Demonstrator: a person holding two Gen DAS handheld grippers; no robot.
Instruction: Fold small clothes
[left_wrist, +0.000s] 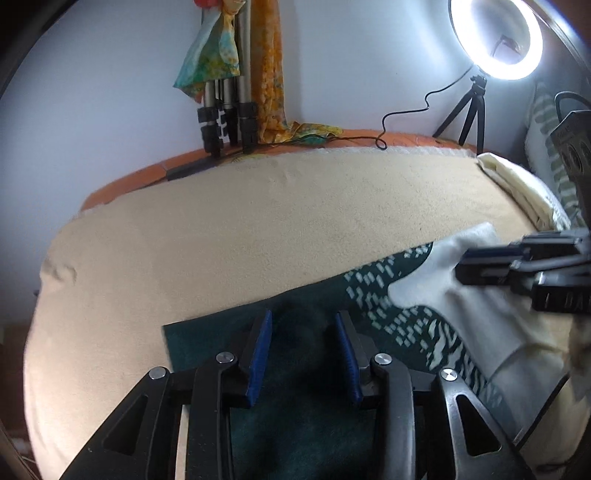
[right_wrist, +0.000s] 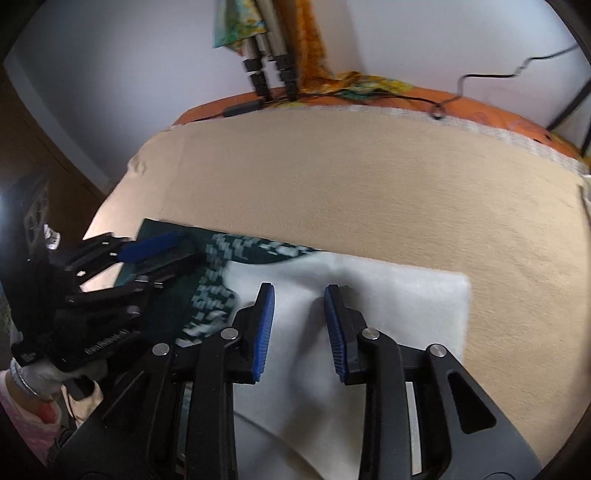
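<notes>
Cloth (left_wrist: 303, 369) lies flat under my spread left gripper (left_wrist: 304, 354) and spread right gripper (right_wrist: 299, 325), fingers straddling it, probably to pinch an edge.

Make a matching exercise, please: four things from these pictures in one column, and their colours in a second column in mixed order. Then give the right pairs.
Things:
1. Blanket that covers the work surface
2. Gripper pads
3. Right part of the garment
4. Left part of the garment

Colours:
A. white
B. dark green
C. beige
D. blue

Right pairs: 1-C, 2-D, 3-A, 4-B. The left gripper is over the dark green part, the right gripper over the white part; both stand open.
</notes>
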